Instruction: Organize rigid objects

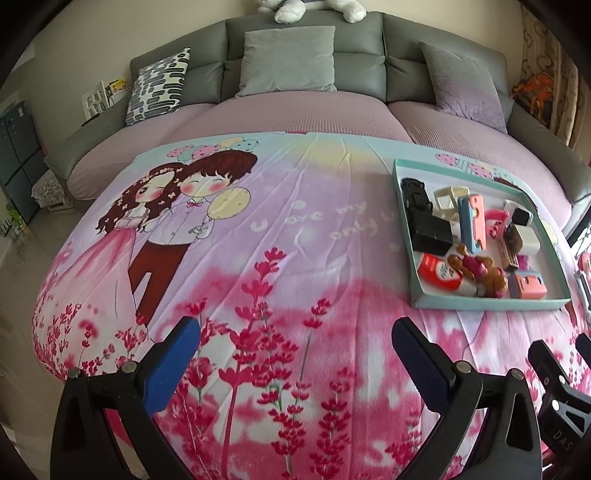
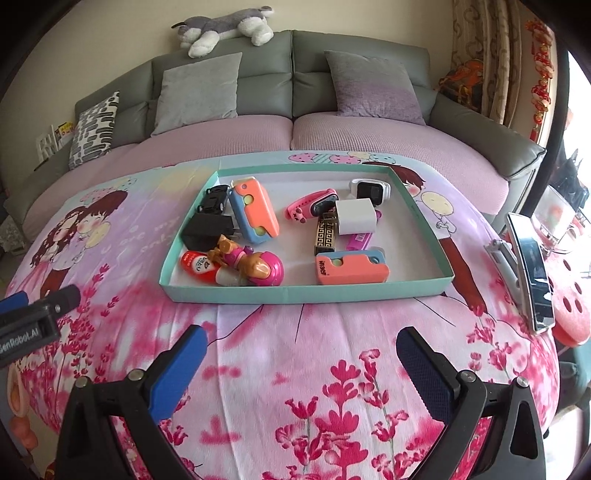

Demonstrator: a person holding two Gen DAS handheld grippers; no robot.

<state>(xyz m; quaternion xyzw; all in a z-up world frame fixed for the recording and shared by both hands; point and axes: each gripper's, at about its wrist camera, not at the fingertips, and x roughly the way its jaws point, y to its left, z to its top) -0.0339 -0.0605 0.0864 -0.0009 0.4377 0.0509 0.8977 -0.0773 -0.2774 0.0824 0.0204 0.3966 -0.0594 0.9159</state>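
The teal tray (image 2: 417,218) lies flat on the pink printed blanket (image 2: 295,354), toward the far right portion of the covered surface as the left wrist view shows it (image 1: 480,303). It holds the task's objects in a loose cluster. Along the left wall: a black toy car (image 2: 213,198), a black charger block (image 2: 207,230) just below it, and an orange-and-blue case (image 2: 255,210) leaning against both. At the near left corner a red bottle (image 2: 195,263) lies on its side, touching a small doll figure (image 2: 231,254) and a round pink toy (image 2: 264,269). Toward the middle right: a pink watch band (image 2: 314,208), a white cube charger (image 2: 354,216) resting on a black-and-gold patterned bar (image 2: 325,234), and a purple item (image 2: 358,242) partly hidden beneath them (identity cannot be determined). A second orange-and-blue case (image 2: 351,267) lies near the front wall; a white smartwatch (image 2: 369,190) sits at the far right corner. The right gripper (image 2: 299,352) hovers above the blanket in front of the tray, fingers spread wide, holding nothing. The left gripper (image 1: 295,341) is positioned to the tray's left, fingers likewise spread and empty. A phone on a stand (image 2: 532,273) sits right of the tray. Behind is a grey sofa (image 2: 295,74) with a plush dog (image 2: 225,27) on top.
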